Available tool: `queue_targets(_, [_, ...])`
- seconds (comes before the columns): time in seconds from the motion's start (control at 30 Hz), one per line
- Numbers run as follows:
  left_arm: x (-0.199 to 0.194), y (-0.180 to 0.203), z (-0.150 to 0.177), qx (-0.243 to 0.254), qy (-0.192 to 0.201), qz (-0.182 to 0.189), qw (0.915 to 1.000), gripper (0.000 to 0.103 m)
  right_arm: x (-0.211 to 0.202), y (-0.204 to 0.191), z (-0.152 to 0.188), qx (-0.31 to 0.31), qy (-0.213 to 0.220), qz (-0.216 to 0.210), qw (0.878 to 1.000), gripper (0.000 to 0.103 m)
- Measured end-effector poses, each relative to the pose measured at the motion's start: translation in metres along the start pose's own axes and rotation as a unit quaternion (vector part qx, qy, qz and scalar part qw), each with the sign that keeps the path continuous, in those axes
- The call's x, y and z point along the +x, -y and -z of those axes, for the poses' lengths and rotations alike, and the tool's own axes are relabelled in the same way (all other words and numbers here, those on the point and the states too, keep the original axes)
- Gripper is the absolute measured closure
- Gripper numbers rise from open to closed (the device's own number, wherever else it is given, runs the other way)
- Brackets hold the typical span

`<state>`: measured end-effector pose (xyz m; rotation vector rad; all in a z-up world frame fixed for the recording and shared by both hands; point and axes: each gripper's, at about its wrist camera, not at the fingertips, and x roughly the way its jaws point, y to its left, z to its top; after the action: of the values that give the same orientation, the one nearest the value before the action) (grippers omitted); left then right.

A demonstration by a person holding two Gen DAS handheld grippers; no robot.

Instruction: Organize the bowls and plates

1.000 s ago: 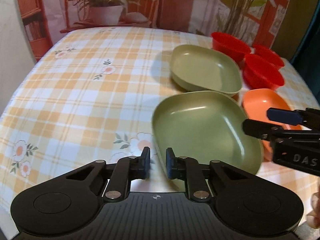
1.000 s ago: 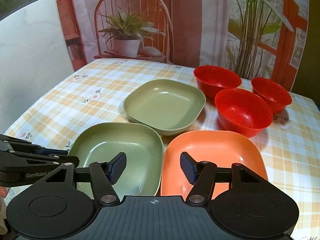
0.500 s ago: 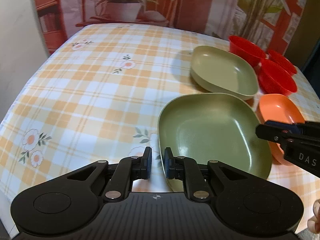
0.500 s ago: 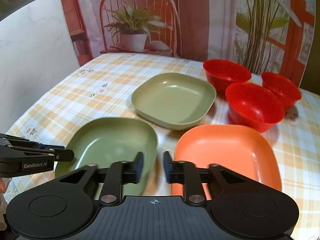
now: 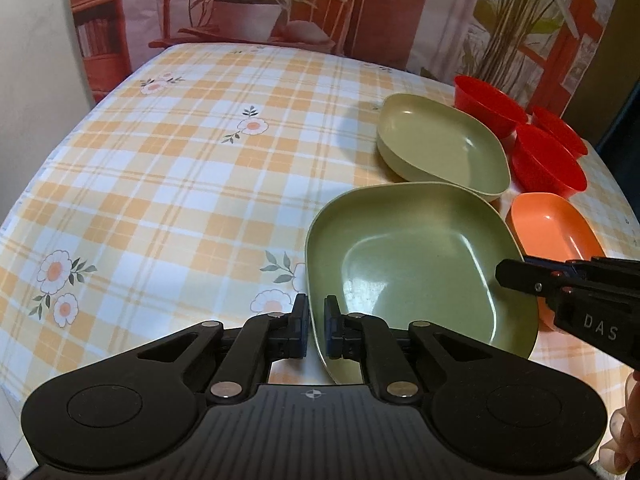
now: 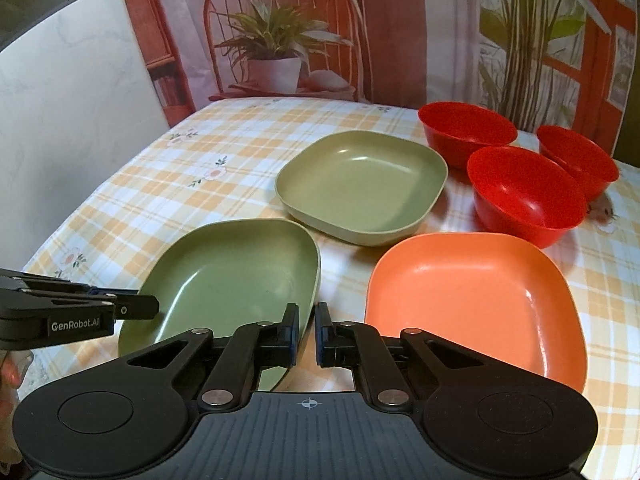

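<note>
both grippers have just clamped onto the near green plate (image 5: 416,264), one on each side rim.

from the left: left gripper (image 5: 316,330) pinches its left rim, right gripper (image 6: 306,330) its right rim; the plate sits on the checked tablecloth (image 5: 160,184), close beside the orange plate (image 6: 464,280), pale green plate (image 6: 360,184) and red bowls (image 6: 524,196) behind. uneven lifting could tip it or slip a thin rim free.

checked floral tablecloth (image 5: 168,184) | backdrop: potted plant (image 6: 276,60), chair (image 6: 280,24)
</note>
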<state>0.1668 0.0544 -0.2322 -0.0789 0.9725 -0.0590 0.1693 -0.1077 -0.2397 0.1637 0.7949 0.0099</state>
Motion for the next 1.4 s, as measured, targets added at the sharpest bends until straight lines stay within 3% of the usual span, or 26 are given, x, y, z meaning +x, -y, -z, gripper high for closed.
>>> queue_targets(0.23, [-0.012, 0.005, -0.008, 0.011, 0.017, 0.014, 0.9997, 0.094, -0.009, 0.005, -0.006, 0.002, 0.016, 0.006, 1.0, 0.096])
queue_targets(0.43, [-0.024, 0.019, -0.019, 0.034, 0.025, 0.051, 0.9978, 0.094, -0.023, 0.025, -0.014, 0.016, 0.032, 0.015, 0.999, 0.096])
queue_targets(0.73, [-0.017, 0.066, -0.028, 0.079, 0.018, 0.095, 0.9922, 0.093, -0.044, 0.073, -0.011, 0.043, 0.048, 0.047, 0.997, 0.096])
queue_targets(0.87, [-0.005, 0.083, -0.028, 0.074, 0.0, 0.112, 0.991, 0.093, -0.047, 0.091, -0.005, 0.045, 0.038, 0.064, 0.996, 0.095])
queue_targets(1.07, [0.008, 0.119, -0.03, 0.119, -0.013, 0.101, 0.9876, 0.092, -0.048, 0.116, 0.0, 0.05, 0.026, 0.087, 0.995, 0.095])
queue_targets(1.4, [0.021, 0.136, -0.027, 0.134, -0.037, 0.112, 0.9839, 0.091, -0.046, 0.135, 0.008, 0.063, 0.019, 0.101, 0.993, 0.094])
